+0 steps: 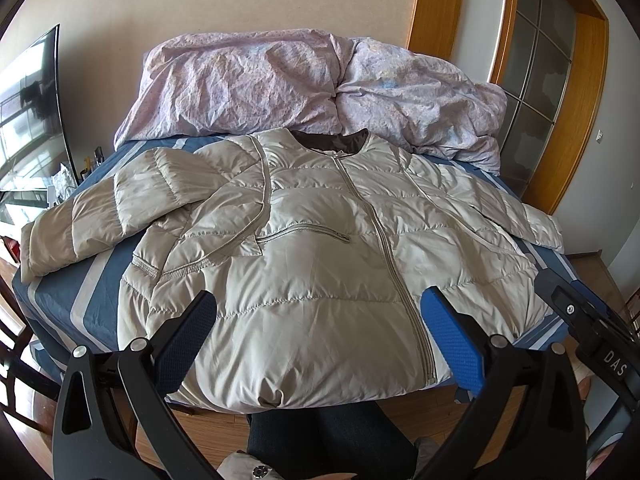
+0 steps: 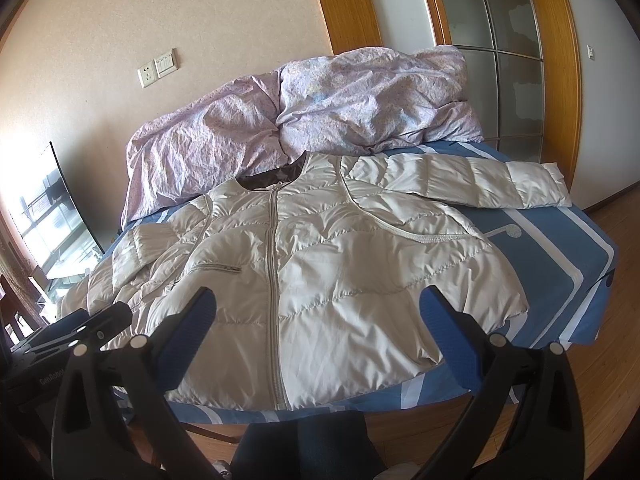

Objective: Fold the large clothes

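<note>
A beige quilted puffer jacket [image 1: 320,248] lies front up on the bed, zipped, with its brown collar at the far end. Its left sleeve [image 1: 100,216] is bent back over itself; its right sleeve [image 2: 500,180] stretches straight out to the right. My left gripper [image 1: 320,320] hovers open above the jacket's hem, nothing between its blue-padded fingers [image 1: 452,340]. My right gripper [image 2: 316,320] is likewise open over the hem of the jacket [image 2: 320,280], holding nothing. Each gripper shows at the edge of the other's view.
The bed [image 1: 96,300] has a blue sheet with pale stripes [image 2: 560,280]. A crumpled pink duvet [image 1: 300,84] is piled at the far end against the wall. A TV [image 1: 28,112] stands left, a wooden glazed door [image 2: 500,52] right. A person's dark-clothed legs [image 1: 328,436] are at the near edge.
</note>
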